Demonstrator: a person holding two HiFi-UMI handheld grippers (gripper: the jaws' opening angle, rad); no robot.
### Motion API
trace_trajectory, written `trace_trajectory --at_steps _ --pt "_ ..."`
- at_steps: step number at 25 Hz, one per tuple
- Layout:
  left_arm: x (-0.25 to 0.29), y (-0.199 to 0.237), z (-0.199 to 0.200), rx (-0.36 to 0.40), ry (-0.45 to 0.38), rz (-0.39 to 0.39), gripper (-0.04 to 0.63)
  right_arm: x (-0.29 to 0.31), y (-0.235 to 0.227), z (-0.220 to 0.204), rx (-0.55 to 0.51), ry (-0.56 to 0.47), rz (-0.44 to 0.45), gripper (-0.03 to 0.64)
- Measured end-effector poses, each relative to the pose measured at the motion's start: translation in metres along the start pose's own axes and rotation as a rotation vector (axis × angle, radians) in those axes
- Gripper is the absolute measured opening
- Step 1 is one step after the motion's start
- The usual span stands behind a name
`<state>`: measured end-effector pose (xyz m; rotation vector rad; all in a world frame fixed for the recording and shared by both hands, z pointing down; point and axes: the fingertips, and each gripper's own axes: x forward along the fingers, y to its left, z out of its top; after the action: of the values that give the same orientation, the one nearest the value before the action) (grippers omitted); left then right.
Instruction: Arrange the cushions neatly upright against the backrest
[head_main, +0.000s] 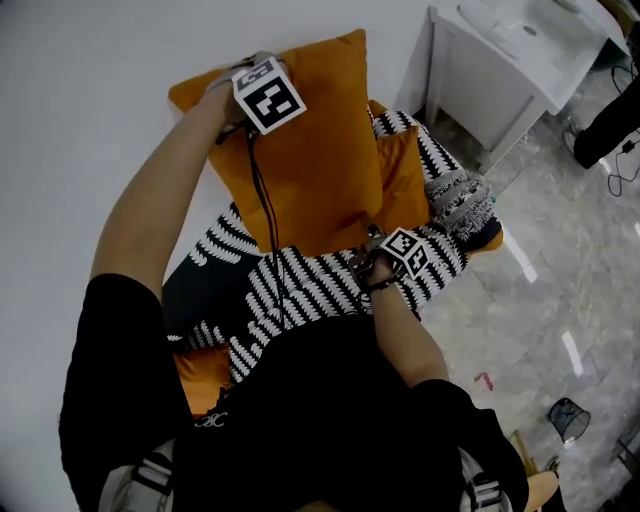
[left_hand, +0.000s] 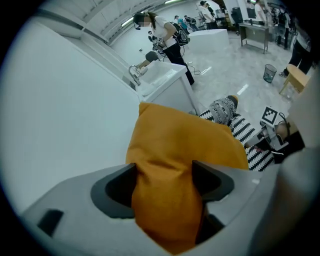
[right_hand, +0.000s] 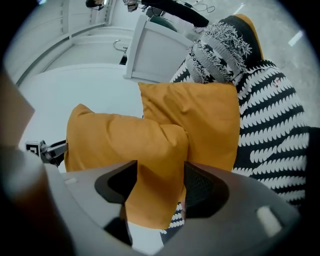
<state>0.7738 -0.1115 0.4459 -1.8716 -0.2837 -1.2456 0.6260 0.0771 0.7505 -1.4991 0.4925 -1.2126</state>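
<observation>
Orange fabric fills the middle of the head view: a large square orange cushion (head_main: 300, 150) stands up against the white surface (head_main: 90, 90) behind a seat draped in black cloth with white leaf-like stripes (head_main: 300, 285). The left gripper (left_hand: 164, 171) is at the cushion's upper left corner. Its fingers (left_hand: 212, 180) stand apart, with that corner lying loosely between them (the cloth brushes both pads but is not squeezed flat). The right gripper (right_hand: 160, 170) is at the cushion's lower right corner. Its fingers (right_hand: 200, 192) are also spread wide, and the corner hangs in the gap, closer to the left pad. Just behind and to the right of the big cushion leans a smaller orange cushion (head_main: 402, 180), the two touching along one edge. Beyond that, at the far end of the seat, lies a grey fringed cushion (head_main: 460, 200). A white washstand (head_main: 500, 70) stands past the seat on the pale marble floor (head_main: 560, 290).
</observation>
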Motion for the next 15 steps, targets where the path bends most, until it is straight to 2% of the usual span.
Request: trace_trajectory --at_steps 3,11,13,15 --pt "0.007 -0.007 0.002 0.011 -0.011 -0.008 0.331 0.008 0.003 0.005 0.019 -0.011 0.013 0.283" --pt "0.008 -0.015 -0.007 0.011 0.011 -0.042 0.237 0.031 0.011 0.005 0.006 0.020 -0.027 0.184" --pt "0.005 -0.016 -0.007 0.010 -0.003 -0.038 0.205 0.032 0.014 0.002 -0.013 0.039 -0.030 0.133" --pt "-0.002 -0.018 -0.014 -0.004 0.023 -0.043 0.155 0.032 0.017 -0.003 -0.049 0.062 -0.035 0.071"
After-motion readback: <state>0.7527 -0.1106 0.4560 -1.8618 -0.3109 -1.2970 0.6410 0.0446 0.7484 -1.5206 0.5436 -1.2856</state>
